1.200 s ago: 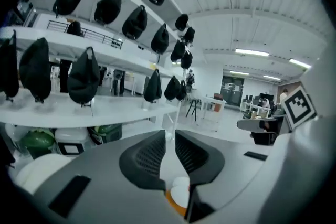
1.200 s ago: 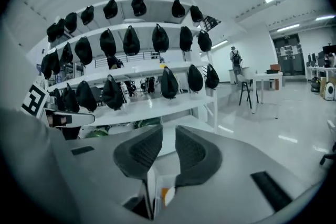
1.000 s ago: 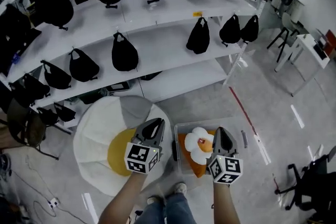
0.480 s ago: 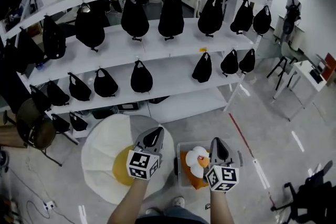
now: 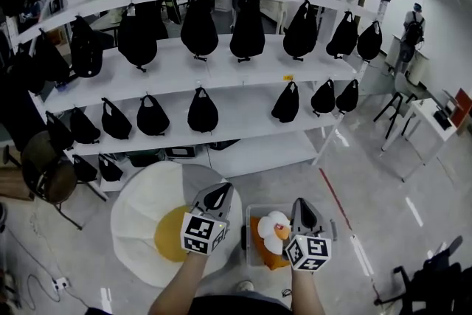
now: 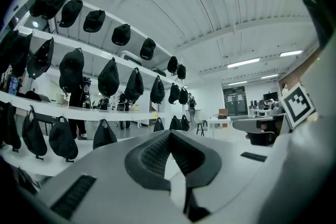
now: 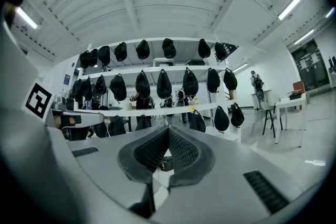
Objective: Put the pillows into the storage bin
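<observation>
We hold both grippers level, side by side, facing shelves (image 5: 236, 94) hung w/ black bags (image 5: 202, 111). L gripper (image 5: 218, 193): jaws closed, pads together, nothing btwn them. R gripper (image 5: 300, 206): same, jaws closed & empty. The bin (image 5: 250, 251) sits on the floor (image 5: 369, 181), below the R jaws and just R of the L jaws. Inside it: an orange pillow (image 5: 259, 234) w/ a small egg pillow (image 5: 270, 223) on top. The big egg pillow (image 5: 136, 214) lies on the floor outside the bin, below & L of the L jaws, touching neither gripper.
</observation>
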Motion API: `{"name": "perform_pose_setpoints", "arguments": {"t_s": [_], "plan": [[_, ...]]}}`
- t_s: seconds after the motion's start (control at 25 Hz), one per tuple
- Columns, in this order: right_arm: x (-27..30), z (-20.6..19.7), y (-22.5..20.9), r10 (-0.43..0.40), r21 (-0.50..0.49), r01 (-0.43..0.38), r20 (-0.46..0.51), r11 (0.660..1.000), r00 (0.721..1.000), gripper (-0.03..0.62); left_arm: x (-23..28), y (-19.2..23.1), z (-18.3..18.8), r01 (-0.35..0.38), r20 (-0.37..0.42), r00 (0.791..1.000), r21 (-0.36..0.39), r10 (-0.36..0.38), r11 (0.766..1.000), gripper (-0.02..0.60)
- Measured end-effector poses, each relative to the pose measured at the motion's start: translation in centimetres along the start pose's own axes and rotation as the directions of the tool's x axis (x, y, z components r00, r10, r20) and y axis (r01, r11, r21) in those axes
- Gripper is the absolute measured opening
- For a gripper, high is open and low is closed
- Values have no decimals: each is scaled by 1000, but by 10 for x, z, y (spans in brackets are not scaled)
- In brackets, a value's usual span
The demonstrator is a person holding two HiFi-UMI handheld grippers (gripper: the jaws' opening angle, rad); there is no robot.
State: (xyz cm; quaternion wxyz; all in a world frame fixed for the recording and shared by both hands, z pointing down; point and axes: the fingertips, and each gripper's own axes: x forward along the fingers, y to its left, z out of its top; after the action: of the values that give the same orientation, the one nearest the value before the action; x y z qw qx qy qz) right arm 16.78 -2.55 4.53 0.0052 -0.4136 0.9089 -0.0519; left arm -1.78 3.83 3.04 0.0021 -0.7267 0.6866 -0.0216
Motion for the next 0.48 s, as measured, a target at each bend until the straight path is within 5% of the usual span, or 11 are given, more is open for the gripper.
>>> {"name": "perform_pose_setpoints", "arguments": {"t_s": [0.48], "plan": [[-9, -9, 10, 3, 1, -3, -16, 1000, 1000, 2, -12, -1, -11, -2, -18, 1000, -1, 2, 1000, 20]]}}
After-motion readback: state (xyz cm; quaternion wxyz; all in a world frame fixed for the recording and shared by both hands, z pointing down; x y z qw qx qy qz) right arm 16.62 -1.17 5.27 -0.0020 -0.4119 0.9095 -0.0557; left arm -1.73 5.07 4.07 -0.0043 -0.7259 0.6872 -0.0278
